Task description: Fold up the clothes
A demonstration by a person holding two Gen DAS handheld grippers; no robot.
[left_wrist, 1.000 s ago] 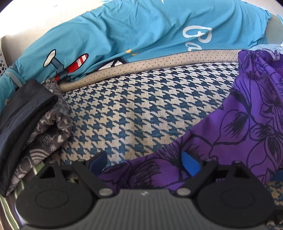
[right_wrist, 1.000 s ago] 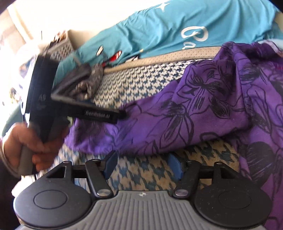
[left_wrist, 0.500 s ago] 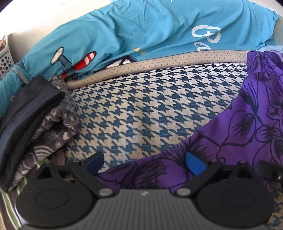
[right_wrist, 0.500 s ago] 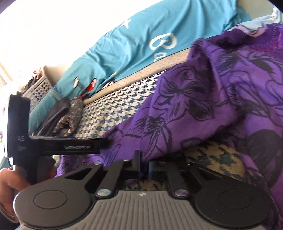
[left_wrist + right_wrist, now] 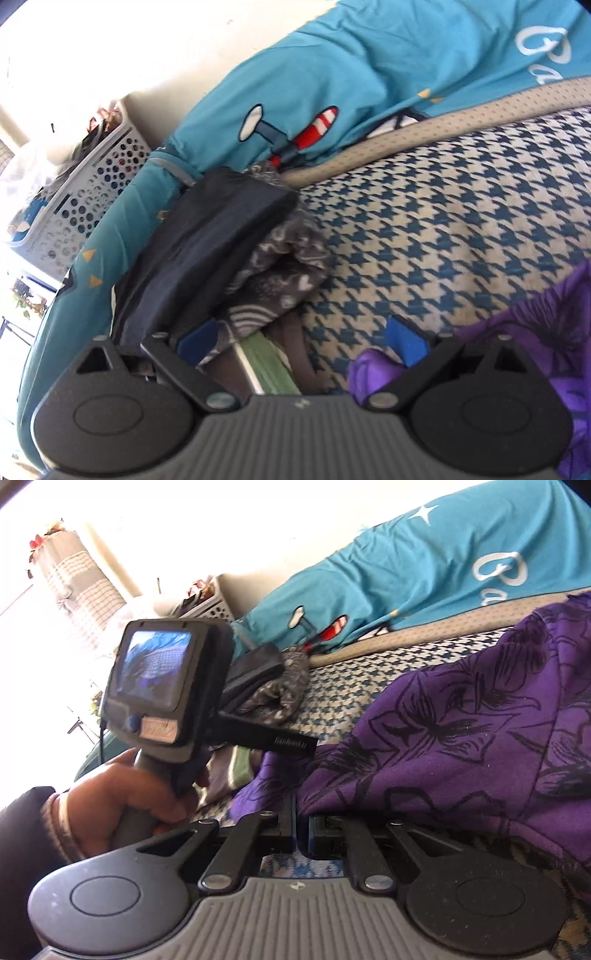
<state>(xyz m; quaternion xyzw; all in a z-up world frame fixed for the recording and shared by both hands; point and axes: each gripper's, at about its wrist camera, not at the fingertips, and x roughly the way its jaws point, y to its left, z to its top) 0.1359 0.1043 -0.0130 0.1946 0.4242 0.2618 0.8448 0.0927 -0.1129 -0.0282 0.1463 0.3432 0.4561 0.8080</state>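
Left tongs swung left, likely off purple garment

The purple garment is running off the right wrist view's right edge, and the right gripper is covering its near hem (grip contact unclear).

- The purple garment carries black outlined flowers.
- The bed cover is cream with dark blue houndstooth, edged by a beige dotted band.
- The teal sheet shows white lettering and a red-and-white striped cartoon print.
- The folded pile is navy over grey with pale patterns.
- The laundry basket is white and perforated.
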